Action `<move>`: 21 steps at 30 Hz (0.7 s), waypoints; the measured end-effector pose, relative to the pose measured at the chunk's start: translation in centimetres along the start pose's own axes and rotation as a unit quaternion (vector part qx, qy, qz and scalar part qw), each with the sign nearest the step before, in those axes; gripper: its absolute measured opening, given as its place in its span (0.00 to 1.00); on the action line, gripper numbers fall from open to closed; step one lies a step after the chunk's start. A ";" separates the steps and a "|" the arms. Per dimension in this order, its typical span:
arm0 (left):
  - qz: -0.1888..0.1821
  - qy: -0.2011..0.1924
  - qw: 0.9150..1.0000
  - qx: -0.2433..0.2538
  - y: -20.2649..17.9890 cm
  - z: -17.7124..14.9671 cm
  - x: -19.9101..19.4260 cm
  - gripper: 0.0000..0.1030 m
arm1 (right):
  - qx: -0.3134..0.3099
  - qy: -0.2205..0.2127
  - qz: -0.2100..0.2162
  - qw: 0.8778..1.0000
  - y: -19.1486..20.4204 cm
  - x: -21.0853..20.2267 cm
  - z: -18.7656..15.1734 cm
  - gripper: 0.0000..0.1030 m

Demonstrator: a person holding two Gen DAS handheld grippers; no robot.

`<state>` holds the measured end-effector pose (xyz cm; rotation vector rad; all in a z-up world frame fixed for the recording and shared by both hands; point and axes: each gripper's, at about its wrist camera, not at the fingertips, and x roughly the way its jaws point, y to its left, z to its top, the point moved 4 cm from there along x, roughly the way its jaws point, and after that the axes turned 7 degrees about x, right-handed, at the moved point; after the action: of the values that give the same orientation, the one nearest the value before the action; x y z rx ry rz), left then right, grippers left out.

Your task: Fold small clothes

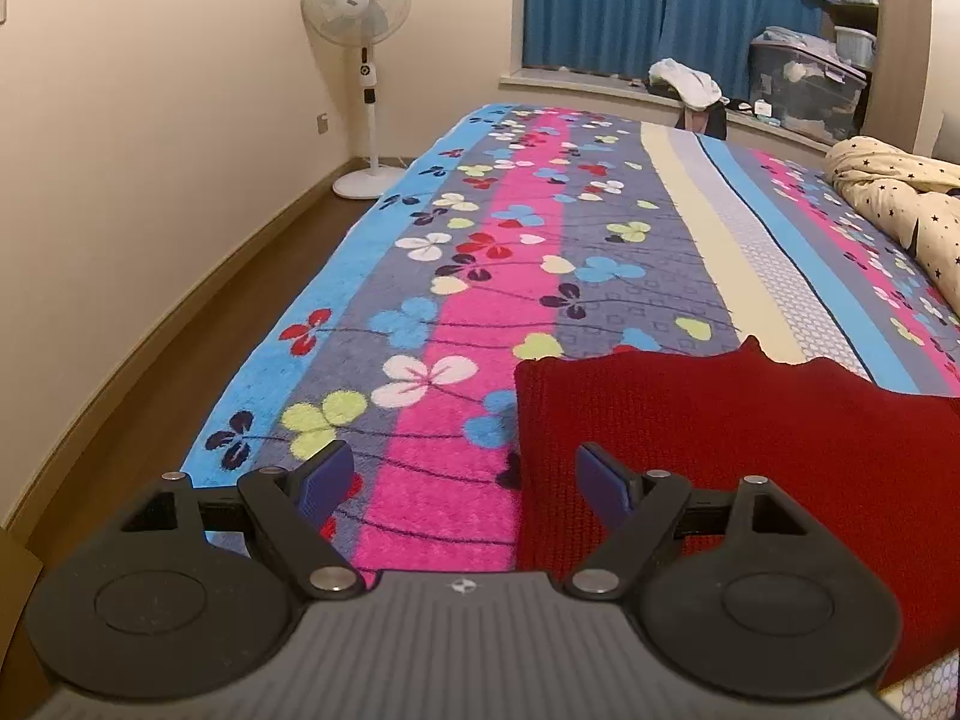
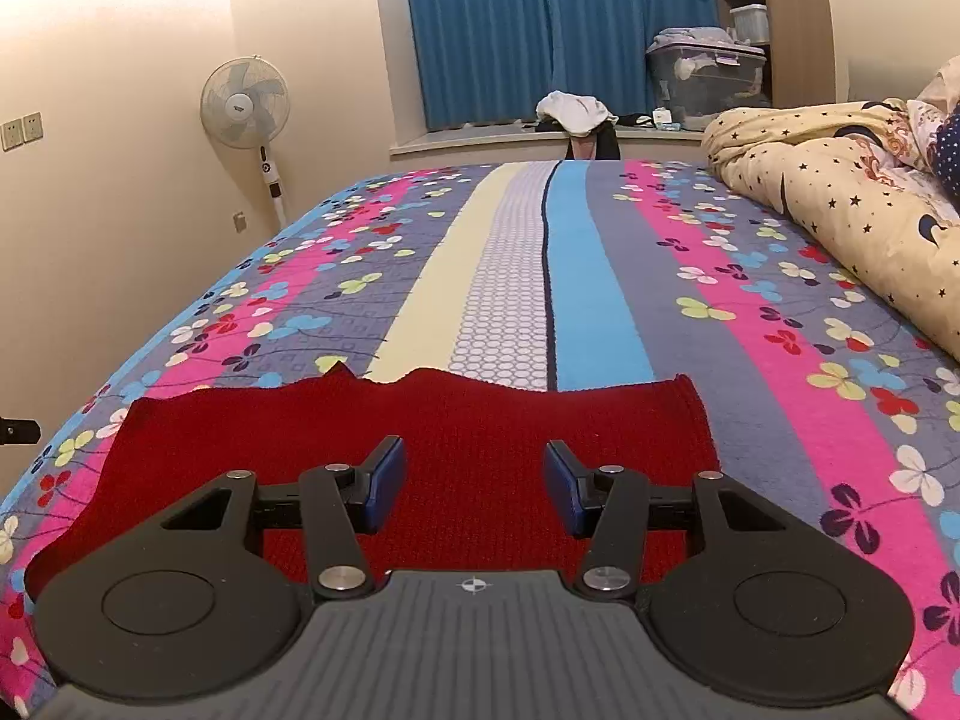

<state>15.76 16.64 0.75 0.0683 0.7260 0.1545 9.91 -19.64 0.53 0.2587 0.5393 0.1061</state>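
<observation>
A dark red knitted garment (image 2: 480, 420) lies flat on the flowered bedspread (image 2: 510, 276), its far edge wavy. My right gripper (image 2: 474, 489) hovers over the middle of it, jaws open with nothing between the blue pads. In the left wrist view the same red garment (image 1: 720, 438) fills the lower right. My left gripper (image 1: 465, 483) stands wide open above the garment's left edge: the right pad is over the red knit, the left pad over the bedspread (image 1: 480, 252). Neither gripper holds anything.
A rumpled cream quilt with stars (image 2: 840, 204) lies along the bed's right side. A standing fan (image 1: 360, 48) is by the wall on the left. Blue curtains, a window sill with clothes (image 2: 576, 114) and storage boxes (image 2: 708, 78) are beyond the bed.
</observation>
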 end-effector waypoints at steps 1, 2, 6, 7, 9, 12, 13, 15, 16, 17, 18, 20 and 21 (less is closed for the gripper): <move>0.001 0.001 1.000 0.000 0.0 0.0 0.0 0.83 | -0.001 0.000 0.000 1.000 0.1 0.0 0.0 0.51; 0.001 0.002 1.000 0.000 0.0 0.0 0.1 0.83 | -0.002 0.000 0.001 1.000 0.2 0.1 0.0 0.51; 0.001 0.003 1.000 0.000 0.0 0.0 0.1 0.83 | -0.009 0.002 0.006 1.000 0.7 0.3 -0.1 0.46; 0.001 0.003 1.000 0.000 0.0 0.0 0.1 0.83 | -0.012 0.002 0.009 1.000 0.9 0.3 -0.1 0.38; 0.002 0.003 1.000 -0.001 0.0 0.0 0.1 0.83 | -0.015 0.002 0.014 1.000 1.1 0.3 -0.1 0.27; 0.002 0.003 1.000 -0.002 0.1 0.0 0.2 0.83 | -0.018 0.002 0.018 1.000 1.4 0.4 -0.2 0.19; 0.002 0.003 1.000 -0.003 0.1 0.0 0.2 0.83 | -0.019 0.004 0.019 1.000 1.6 0.4 -0.2 0.19; 0.002 0.004 1.000 -0.004 0.2 -0.1 0.2 0.83 | -0.021 0.004 0.021 1.000 1.8 0.5 -0.3 0.19; 0.003 0.005 1.000 -0.004 0.3 -0.1 0.3 0.83 | -0.023 0.004 0.022 0.999 1.9 0.5 -0.3 0.19; 0.003 0.005 1.000 -0.005 0.3 -0.1 0.3 0.83 | -0.025 0.003 0.022 0.999 2.1 0.5 -0.3 0.19; 0.003 0.006 1.000 -0.005 0.4 -0.1 0.3 0.83 | -0.028 0.003 0.023 0.999 2.3 0.5 -0.3 0.19; 0.004 0.006 1.000 -0.007 0.6 -0.1 0.3 0.83 | -0.032 0.004 0.023 0.999 2.6 0.7 -0.4 0.19; 0.004 0.006 1.000 -0.007 0.7 -0.2 0.3 0.83 | -0.033 0.005 0.024 0.999 2.7 0.7 -0.4 0.19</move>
<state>15.82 17.38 0.50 0.0565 0.7374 0.1688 10.17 -16.85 0.57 0.2066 0.5379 0.1726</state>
